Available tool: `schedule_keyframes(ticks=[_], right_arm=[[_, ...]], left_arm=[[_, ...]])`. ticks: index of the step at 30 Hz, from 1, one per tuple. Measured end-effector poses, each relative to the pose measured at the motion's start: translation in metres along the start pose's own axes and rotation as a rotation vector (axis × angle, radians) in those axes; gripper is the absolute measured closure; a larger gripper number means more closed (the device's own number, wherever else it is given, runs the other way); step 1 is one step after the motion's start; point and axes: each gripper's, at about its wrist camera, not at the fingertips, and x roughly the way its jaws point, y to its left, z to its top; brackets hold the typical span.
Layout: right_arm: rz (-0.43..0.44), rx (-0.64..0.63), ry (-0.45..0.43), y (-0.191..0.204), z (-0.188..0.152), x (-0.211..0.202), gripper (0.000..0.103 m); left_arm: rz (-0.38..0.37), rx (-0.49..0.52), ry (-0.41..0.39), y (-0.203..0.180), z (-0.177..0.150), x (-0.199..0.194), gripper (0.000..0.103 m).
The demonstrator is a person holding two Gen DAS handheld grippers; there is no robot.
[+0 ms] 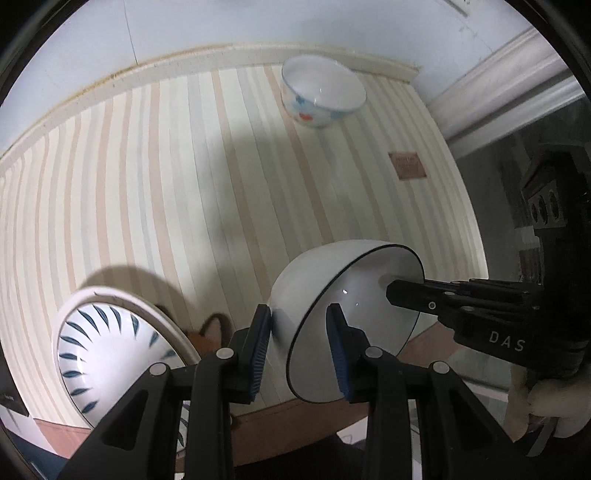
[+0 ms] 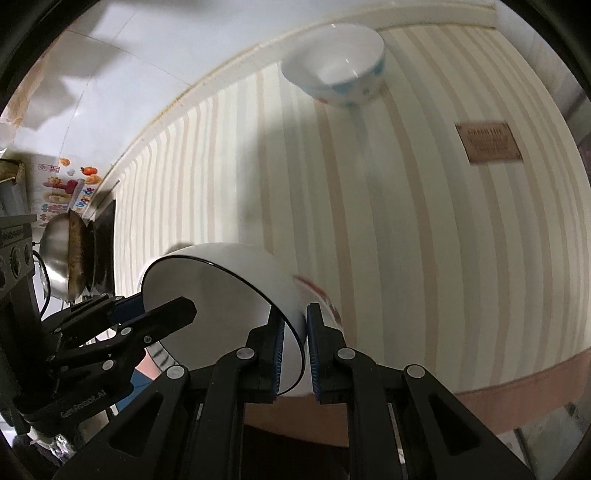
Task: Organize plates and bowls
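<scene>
A white bowl with a thin black rim [image 1: 314, 280] is held tilted above the striped tablecloth [image 1: 166, 177]. My left gripper [image 1: 301, 350] straddles its near rim with a gap at the pads, so it is open. My right gripper [image 2: 295, 336] is shut on the opposite rim of the same bowl [image 2: 229, 273]. In the left wrist view the right gripper's fingers [image 1: 413, 291] reach into the bowl. A plate with blue leaf marks [image 1: 107, 347] lies at the lower left. A small flowered bowl [image 1: 321, 92] stands at the far edge and also shows in the right wrist view [image 2: 340, 70].
A brown label [image 1: 408, 166] is sewn on the cloth at the right. Metal pots and pans [image 2: 74, 258] hang or stand at the far left in the right wrist view. A white wall [image 1: 184, 22] runs behind the table.
</scene>
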Motion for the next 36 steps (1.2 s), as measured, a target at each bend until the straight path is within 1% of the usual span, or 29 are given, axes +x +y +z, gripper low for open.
schedule_keyframes(ticks=[2, 7, 13, 20, 24, 27, 29, 31, 33, 34, 35, 36], right_arm=[[0.008, 0.016, 0.021, -0.006, -0.007, 0.005, 0.089], [0.005, 0.021, 0.068, -0.009, -0.016, 0.017, 0.089], [-0.015, 0.019, 0.110, -0.008, -0.016, 0.031, 0.089], [-0.009, 0.043, 0.134, -0.008, -0.007, 0.043, 0.089], [-0.049, 0.028, 0.131, -0.004, -0.004, 0.046, 0.086], [-0.045, 0.032, 0.139, -0.005, -0.003, 0.047, 0.086], [-0.034, 0.033, 0.139, -0.007, -0.002, 0.045, 0.086], [-0.003, 0.037, 0.128, -0.009, 0.000, 0.035, 0.086], [0.033, 0.045, 0.069, -0.012, 0.007, 0.010, 0.085], [0.040, 0.045, 0.042, -0.013, 0.010, 0.001, 0.084], [0.049, 0.052, -0.002, -0.016, 0.017, -0.013, 0.077], [0.057, 0.060, -0.047, -0.019, 0.028, -0.026, 0.068]], left_arm=[[0.003, -0.002, 0.028, -0.001, -0.003, 0.008, 0.074], [0.022, 0.007, 0.066, -0.003, -0.009, 0.020, 0.074], [0.054, 0.018, 0.109, -0.006, -0.007, 0.037, 0.074], [0.074, 0.010, 0.137, -0.005, -0.007, 0.052, 0.074], [0.088, 0.015, 0.136, -0.008, -0.005, 0.057, 0.074], [0.090, 0.015, 0.135, -0.008, -0.006, 0.054, 0.074], [0.092, 0.014, 0.112, -0.008, -0.006, 0.042, 0.074], [0.094, 0.023, 0.067, -0.009, -0.001, 0.023, 0.074], [0.096, 0.020, 0.005, -0.008, 0.015, 0.003, 0.074], [0.092, 0.010, -0.022, -0.006, 0.026, -0.005, 0.069], [0.080, -0.010, -0.047, -0.003, 0.042, -0.011, 0.067], [0.064, -0.029, -0.063, 0.002, 0.057, -0.013, 0.067]])
